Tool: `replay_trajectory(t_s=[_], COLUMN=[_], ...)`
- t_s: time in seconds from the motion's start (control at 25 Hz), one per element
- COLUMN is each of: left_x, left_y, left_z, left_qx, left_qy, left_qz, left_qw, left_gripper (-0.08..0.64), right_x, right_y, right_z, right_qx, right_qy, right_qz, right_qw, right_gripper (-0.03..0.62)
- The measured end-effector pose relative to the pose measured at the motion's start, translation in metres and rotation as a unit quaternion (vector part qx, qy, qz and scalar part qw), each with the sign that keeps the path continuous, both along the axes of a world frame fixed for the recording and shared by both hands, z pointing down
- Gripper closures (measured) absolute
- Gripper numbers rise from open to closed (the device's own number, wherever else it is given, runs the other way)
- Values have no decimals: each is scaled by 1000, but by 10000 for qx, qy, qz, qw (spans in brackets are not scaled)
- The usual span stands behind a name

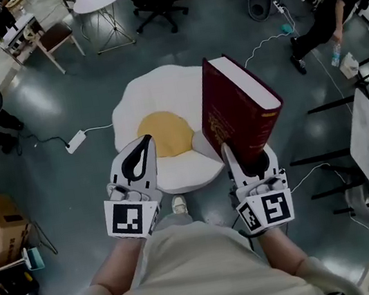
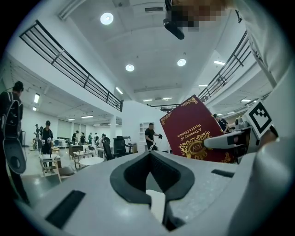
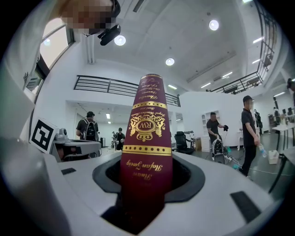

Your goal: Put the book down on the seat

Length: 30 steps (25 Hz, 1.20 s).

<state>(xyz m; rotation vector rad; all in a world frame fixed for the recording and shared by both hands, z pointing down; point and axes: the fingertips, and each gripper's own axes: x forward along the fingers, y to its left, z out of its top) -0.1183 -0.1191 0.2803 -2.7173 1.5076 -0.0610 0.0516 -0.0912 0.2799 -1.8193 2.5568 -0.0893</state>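
A thick maroon hardback book with gold lettering (image 1: 238, 110) is clamped upright in the right gripper (image 1: 248, 162), over the right edge of the white, yolk-centred egg-shaped seat (image 1: 161, 91). The left gripper (image 1: 138, 154) is held alongside, its jaws closed on nothing.

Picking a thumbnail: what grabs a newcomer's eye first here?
A maroon book with gold print, upright in the right gripper, right of centre in the head view. Below it, a white seat shaped like a fried egg with a yellow centre; the left gripper beside it is shut and empty.
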Motion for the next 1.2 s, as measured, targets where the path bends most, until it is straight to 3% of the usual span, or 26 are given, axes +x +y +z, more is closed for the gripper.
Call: replay_trajectory(t_s=[0.32,0.6,0.96,1.2], left_x=[-14,9,-6,5], left_y=[-19,-1,-35,-49], left_z=[11,15,11,17], left_qx=[-55,-23,-255,-329], left_qy=[-9,-39,-117,-114], left_qz=[134,138,-126,-248], left_qw=[9999,9999,9995,9991], left_gripper=[555,555,555,555], right_x=[-17,5,-12,1], right_y=[-15,4,-42,-61], right_z=[0,7,10,17], right_qx=[12,-48,-325,-469], right_qy=[-28,-19,49,51], right_qz=[65,21,-387,-538], right_qw=[10000,10000,9987,9974], right_gripper=[383,383,383,383])
